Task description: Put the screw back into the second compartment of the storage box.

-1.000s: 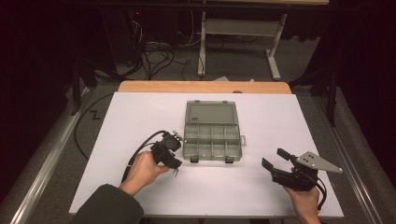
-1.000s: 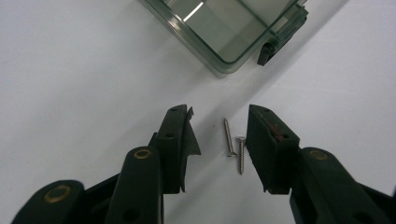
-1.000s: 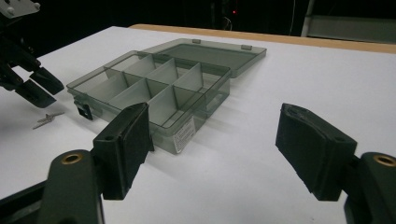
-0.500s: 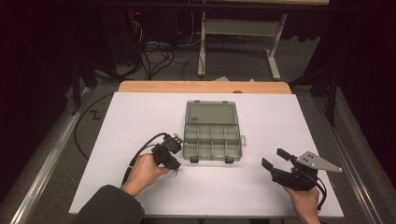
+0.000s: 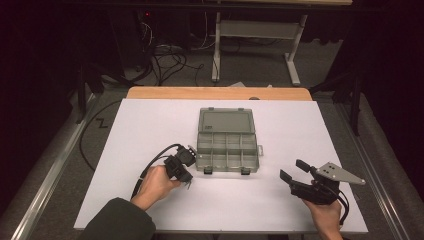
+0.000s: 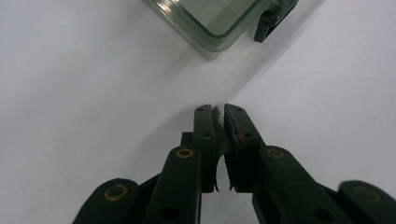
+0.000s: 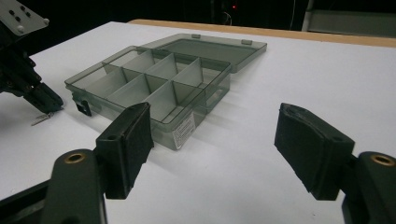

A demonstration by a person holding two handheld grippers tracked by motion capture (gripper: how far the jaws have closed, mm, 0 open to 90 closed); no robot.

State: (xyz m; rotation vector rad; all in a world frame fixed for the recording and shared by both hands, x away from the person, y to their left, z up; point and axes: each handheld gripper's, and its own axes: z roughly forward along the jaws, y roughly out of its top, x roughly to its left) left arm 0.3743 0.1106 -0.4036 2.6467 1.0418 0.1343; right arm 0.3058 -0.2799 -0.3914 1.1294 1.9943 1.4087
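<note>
Left gripper (image 6: 218, 112): jaws clenched on a small, thin silvery metal piece (image 6: 217, 122), seen edge-on between the pads; what kind of part it is cannot be told. In the right gripper view the piece (image 7: 42, 119) is seen poking from the jaw tips just above the white table sheet (image 5: 150, 125).

Position: the left gripper (image 5: 186, 176) is held just beside the front-left corner of the smoky translucent plastic compartment box (image 5: 227, 150), whose lid is laid open flat behind it. The compartments appear empty.

Right gripper (image 7: 219, 140): jaws spread wide, nothing between them; it is held (image 5: 292, 172) apart from the box, to its front right.

Risks, as judged:
- The piece is gripped on a narrow edge; it could be twisted out or dropped onto the sheet if the squeeze is eased before a compartment is reached.
- The light box could be nudged or slid by the jaw tips at its near wall, since it is not steadied by the other gripper.
- The piece could be released across a divider.

Writing: a small white label (image 7: 183, 131) is noted on the box's front wall; its print is too small to be read. No brand is legible.
</note>
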